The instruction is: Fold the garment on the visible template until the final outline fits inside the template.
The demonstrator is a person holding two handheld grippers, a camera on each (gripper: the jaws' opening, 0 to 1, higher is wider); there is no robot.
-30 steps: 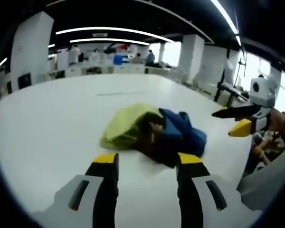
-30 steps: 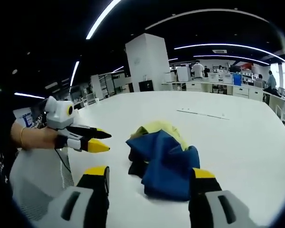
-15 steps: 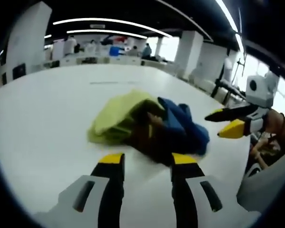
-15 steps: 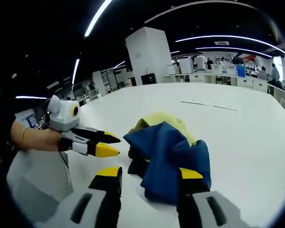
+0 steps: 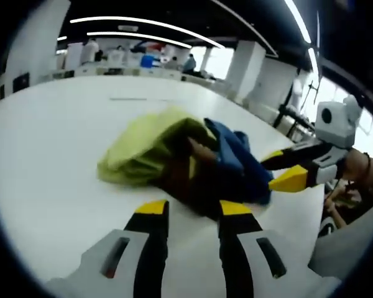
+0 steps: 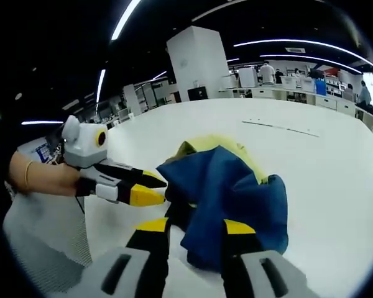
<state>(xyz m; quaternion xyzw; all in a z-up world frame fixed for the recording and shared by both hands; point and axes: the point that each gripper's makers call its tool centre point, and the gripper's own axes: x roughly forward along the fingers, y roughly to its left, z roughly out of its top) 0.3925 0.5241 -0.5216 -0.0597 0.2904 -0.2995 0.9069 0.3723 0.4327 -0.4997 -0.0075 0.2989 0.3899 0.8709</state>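
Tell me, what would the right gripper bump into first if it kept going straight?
Probably the blue fabric of the crumpled garment, lying right ahead of the right gripper on the white table. The depth is hard to judge.

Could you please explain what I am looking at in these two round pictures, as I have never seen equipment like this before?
There is no robot here: a person holds a hand-held gripper in each hand, and a fisheye camera rides on each one, looking forward along its two fingers. In the left gripper view, the left gripper rises from the bottom, and the right gripper comes in from the right. In the right gripper view, the right gripper rises from the bottom, and the left gripper comes in from the left, held by the person's hand.

On the white table lies a crumpled garment with blue, yellow-green and dark parts. Both grippers are open and close to it; neither holds anything. I cannot make out a folding template.
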